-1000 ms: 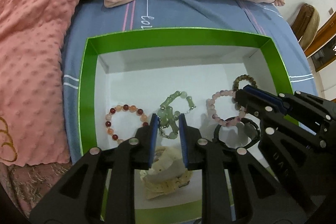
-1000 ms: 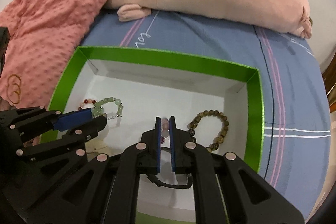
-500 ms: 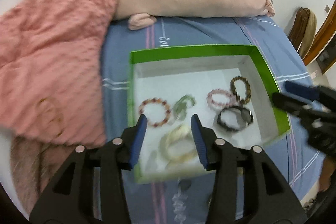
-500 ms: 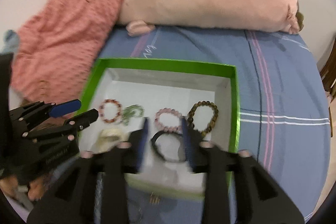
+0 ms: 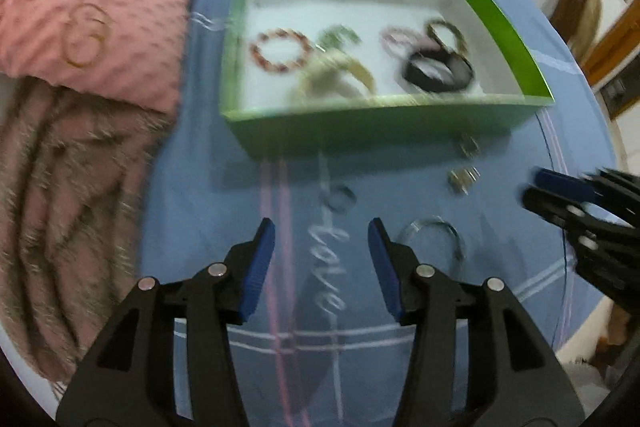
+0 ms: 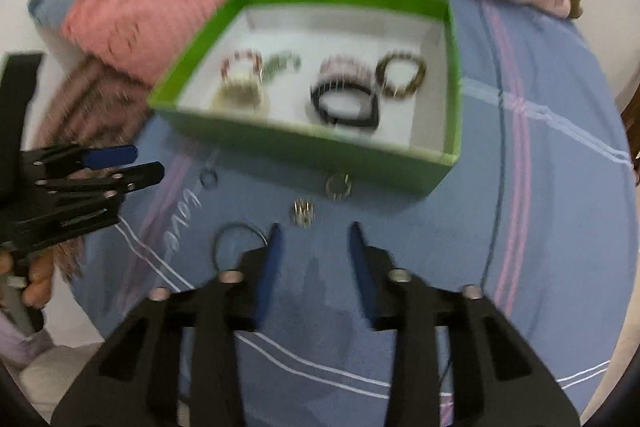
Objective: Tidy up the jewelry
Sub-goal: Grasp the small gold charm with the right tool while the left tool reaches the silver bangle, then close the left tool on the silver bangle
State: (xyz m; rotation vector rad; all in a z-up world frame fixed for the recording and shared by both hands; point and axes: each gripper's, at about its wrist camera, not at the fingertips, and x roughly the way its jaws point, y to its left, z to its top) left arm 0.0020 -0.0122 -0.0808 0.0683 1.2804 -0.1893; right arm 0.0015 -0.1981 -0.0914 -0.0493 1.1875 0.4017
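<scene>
Left gripper (image 5: 321,227) fingers parted, empty; right gripper (image 6: 315,231) fingers have just been closing, nothing between them. Loose pieces lie on the bed just ahead: thin bangle (image 5: 434,237), dark ring (image 5: 341,199), small clasp (image 6: 303,213). Bracelets already sit in the green box (image 6: 308,143). Likely next: descend onto one loose piece

Bracelets (image 5: 280,51) in box (image 5: 380,131); rings (image 6: 303,213) on bedsheet (image 6: 540,227) before it

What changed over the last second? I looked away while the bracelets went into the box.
Both grippers pulled back out of the green cardboard box to the blue bedsheet. The left gripper opened, releasing the green bead bracelet; the right gripper reopened, then began closing, empty. Bracelets stayed put.
</scene>
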